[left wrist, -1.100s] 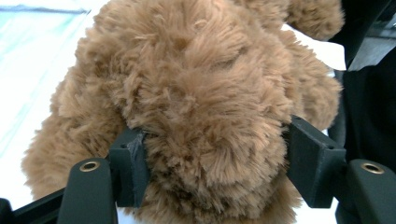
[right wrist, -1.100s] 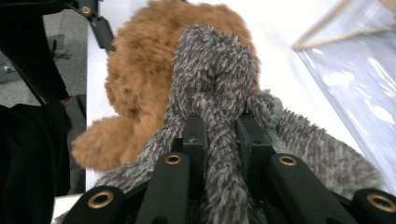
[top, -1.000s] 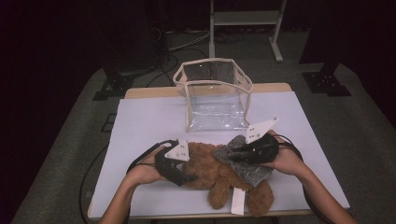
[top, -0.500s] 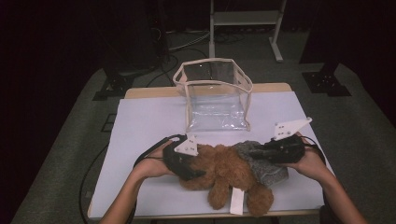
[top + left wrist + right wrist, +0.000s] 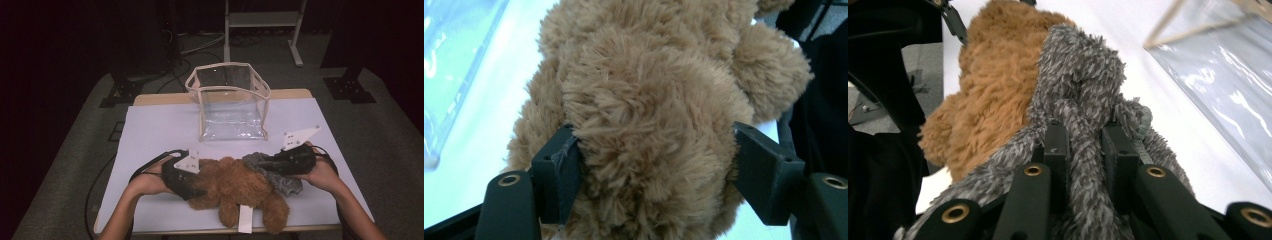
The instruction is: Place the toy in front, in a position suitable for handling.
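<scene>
a white surface (image 5: 150,135) is standing in a dark room, with a grey floor and a metal stand (image 5: 262,20) lying beyond its far edge. a clear plastic bag (image 5: 230,100) with cream trim is standing upright on the far half of the surface, ahead of both tools and apart from them.

the left hand-held gripper (image 5: 192,187) is resting at the near left, its jaws spread wide around a brown plush toy (image 5: 235,187). in the left gripper view, the left hand-held gripper (image 5: 654,175) is pressing both jaws into the fur of the brown plush toy (image 5: 649,100), one on each side, so it is gripping the toy's body.

the right hand-held gripper (image 5: 270,165) is lying at the near right, pointing toward the left one. in the right gripper view, the right hand-held gripper (image 5: 1087,150) is clamping its nearly closed jaws on a fold of a grey plush toy (image 5: 1078,75). the grey plush toy (image 5: 280,177) is lying against the right side of the brown toy, touching it. a white tag (image 5: 245,220) is hanging from the brown toy at the near edge.
</scene>
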Available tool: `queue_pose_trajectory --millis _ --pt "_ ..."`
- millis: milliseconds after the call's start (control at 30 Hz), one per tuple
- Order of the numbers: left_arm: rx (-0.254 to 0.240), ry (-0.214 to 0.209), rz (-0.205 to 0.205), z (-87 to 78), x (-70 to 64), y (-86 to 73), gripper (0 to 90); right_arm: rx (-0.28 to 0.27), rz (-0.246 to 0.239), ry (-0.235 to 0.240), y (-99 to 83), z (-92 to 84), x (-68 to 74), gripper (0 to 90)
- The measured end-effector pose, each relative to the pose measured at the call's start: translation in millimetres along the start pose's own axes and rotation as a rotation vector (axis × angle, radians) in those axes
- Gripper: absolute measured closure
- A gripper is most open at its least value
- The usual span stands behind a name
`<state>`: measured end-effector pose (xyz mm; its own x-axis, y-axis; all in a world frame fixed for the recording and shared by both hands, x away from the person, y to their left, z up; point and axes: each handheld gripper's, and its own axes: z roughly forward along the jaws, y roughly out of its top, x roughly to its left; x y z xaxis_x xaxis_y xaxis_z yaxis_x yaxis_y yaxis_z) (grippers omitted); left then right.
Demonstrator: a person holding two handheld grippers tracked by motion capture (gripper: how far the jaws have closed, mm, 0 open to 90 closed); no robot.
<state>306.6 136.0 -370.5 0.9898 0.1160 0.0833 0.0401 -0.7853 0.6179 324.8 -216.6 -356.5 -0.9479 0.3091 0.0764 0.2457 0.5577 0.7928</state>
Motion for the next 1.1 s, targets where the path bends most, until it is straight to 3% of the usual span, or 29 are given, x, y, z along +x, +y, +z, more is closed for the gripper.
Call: queue_pose_trajectory --millis 300,400,467,600,667,700,767,967,1100 --pt "-0.03 -0.02 -0.023 -6.5 -6.0 -12.8 29.0 0.033 -0.104 0.035 34.6 26.9 9.5 75.3" --pt "-0.027 -0.011 -0.011 -7.5 -4.9 -9.3 28.5 0.039 -0.101 0.033 34.2 30.2 10.3 75.3" --pt "-0.058 0.006 -0.021 -8.5 -2.4 -4.1 26.6 0.035 -0.083 0.035 29.1 30.6 9.4 75.4" --pt "-0.13 0.005 -0.004 -0.5 1.2 14.7 23.4 0.016 -0.041 0.064 17.5 32.0 9.4 75.5" --pt "-0.09 0.0 0.017 11.1 1.2 25.0 23.8 0.006 -0.045 0.066 15.4 31.0 10.7 75.4" --pt "-0.045 -0.002 0.031 17.6 0.9 28.2 25.1 0.0 -0.043 0.065 14.7 28.8 11.2 75.4" --pt "-0.016 -0.003 0.025 22.4 1.5 31.3 28.7 -0.008 -0.041 0.055 12.6 23.0 11.0 75.4" --pt "0.01 -0.015 0.005 16.0 1.7 23.2 33.8 -0.048 0.016 0.031 -11.7 -2.9 7.3 75.4" --pt "0.006 -0.01 -0.004 13.7 0.3 19.4 34.0 -0.029 0.059 0.014 -34.6 -10.5 8.5 75.4"
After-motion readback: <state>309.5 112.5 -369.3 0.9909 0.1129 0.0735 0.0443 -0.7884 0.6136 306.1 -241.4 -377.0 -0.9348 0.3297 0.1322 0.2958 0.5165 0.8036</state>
